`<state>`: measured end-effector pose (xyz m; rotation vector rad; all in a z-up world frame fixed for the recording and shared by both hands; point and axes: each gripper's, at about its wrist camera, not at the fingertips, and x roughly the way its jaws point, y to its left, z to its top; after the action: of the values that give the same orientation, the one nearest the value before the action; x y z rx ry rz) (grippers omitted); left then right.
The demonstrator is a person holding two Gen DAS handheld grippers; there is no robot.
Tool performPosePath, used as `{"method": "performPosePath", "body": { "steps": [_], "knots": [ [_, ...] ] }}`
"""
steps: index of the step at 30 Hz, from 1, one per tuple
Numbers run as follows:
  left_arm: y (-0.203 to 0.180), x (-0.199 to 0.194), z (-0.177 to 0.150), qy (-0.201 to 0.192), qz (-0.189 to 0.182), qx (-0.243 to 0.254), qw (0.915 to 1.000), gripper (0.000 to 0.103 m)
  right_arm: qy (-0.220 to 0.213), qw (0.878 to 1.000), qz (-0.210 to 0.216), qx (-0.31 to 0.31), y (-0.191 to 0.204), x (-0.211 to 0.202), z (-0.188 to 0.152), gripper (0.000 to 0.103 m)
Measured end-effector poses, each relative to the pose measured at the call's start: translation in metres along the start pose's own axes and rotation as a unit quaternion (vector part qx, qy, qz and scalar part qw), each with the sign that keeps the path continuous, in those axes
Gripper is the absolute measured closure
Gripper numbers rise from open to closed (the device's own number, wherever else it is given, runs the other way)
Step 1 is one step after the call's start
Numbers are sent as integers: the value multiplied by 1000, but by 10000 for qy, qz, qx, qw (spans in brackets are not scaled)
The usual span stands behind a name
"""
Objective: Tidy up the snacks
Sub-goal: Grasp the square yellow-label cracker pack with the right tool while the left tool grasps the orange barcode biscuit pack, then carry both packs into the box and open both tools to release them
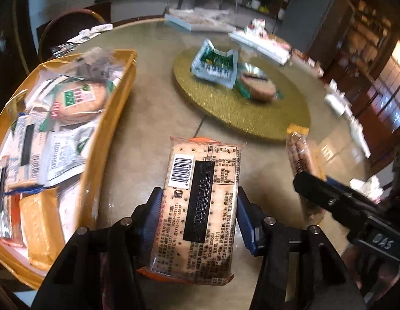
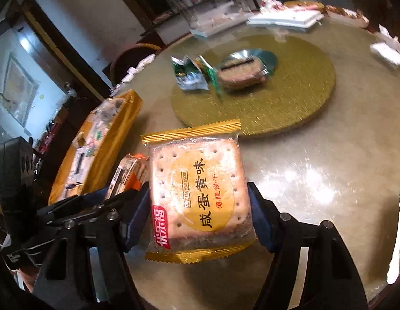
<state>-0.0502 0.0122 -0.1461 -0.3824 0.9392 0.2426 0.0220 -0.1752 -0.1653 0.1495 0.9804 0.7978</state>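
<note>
My left gripper (image 1: 197, 217) is shut on an orange-edged cracker packet (image 1: 200, 201), barcode side up, held above the table. My right gripper (image 2: 200, 211) is shut on a yellow-edged salted-egg cracker packet (image 2: 197, 193); it also shows at the right of the left wrist view (image 1: 302, 162). The yellow tray (image 1: 119, 98) at the left holds several snack packets; in the right wrist view it is at the left (image 2: 122, 129). The left gripper and its packet (image 2: 130, 170) show beside the right one.
A gold round turntable (image 1: 251, 118) in the table's middle carries an opened green-white wrapper (image 1: 215, 64) and a round cake (image 1: 259, 86). White boxes (image 1: 262, 44) and papers lie along the far edge. A chair (image 1: 68, 25) stands behind the tray.
</note>
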Motion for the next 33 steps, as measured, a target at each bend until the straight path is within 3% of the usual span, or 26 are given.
{"method": "performPosePath", "body": {
  "steps": [13, 17, 21, 27, 33],
  "knots": [
    [40, -80, -2, -813, -301, -564, 9946, 50, -298, 9962, 606, -552, 61, -14, 2, 32],
    [72, -107, -2, -1057, -93, -773, 9913, 50, -241, 9934, 822, -760, 90, -9, 2, 32],
    [116, -121, -5, -1243, 459, -1039, 9857, 50, -68, 9889, 958, -1134, 130, 12, 5, 32],
    [170, -110, -9, -1188, 831, -1460, 9786, 50, 245, 9825, 975, -1566, 183, 60, 11, 32],
    [187, -90, -8, -1056, 1105, -1450, 9776, 50, 579, 9785, 877, -1773, 214, 111, 15, 32]
  ]
}}
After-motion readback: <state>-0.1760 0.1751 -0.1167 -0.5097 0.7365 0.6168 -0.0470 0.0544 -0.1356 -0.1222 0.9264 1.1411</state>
